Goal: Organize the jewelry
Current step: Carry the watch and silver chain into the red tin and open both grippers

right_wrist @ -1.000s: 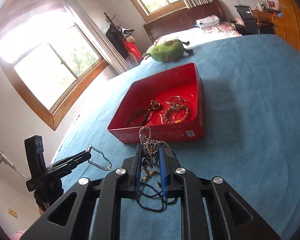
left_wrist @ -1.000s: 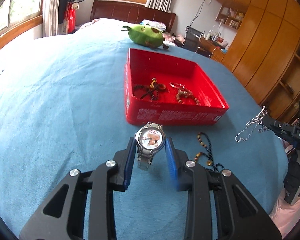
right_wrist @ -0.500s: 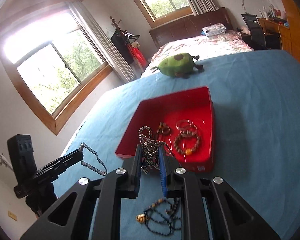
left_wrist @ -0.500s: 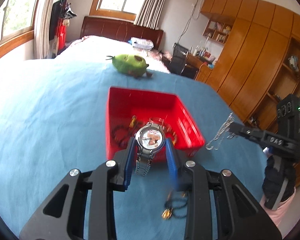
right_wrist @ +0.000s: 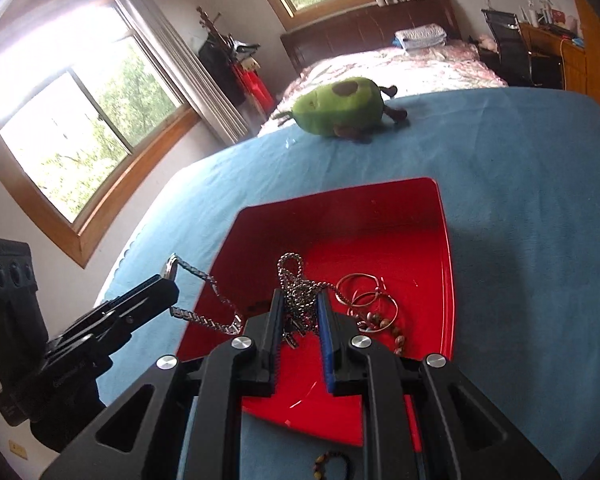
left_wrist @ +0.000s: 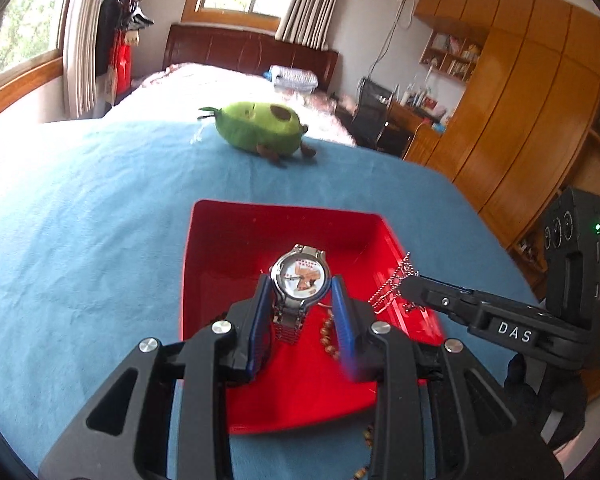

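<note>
The left gripper point(left_wrist: 300, 300) hides most of the beaded bracelet point(left_wrist: 327, 334) in the red tray point(left_wrist: 204, 264). A bead string point(right_wrist: 332, 465) runs off the bottom edge. Desk clutter point(left_wrist: 420, 100) is too small to identify.

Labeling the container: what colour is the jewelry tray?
Solid red plastic tray; clearest in the right wrist view.

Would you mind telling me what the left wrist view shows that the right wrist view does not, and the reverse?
Only the left wrist view shows the watch face, gripped in the left gripper, and the wooden wardrobes. Only the right wrist view shows the hoop bangles lying in the tray and the right gripper shut on a ball chain. Both show the red tray, the blue cloth and the avocado plush.
</note>
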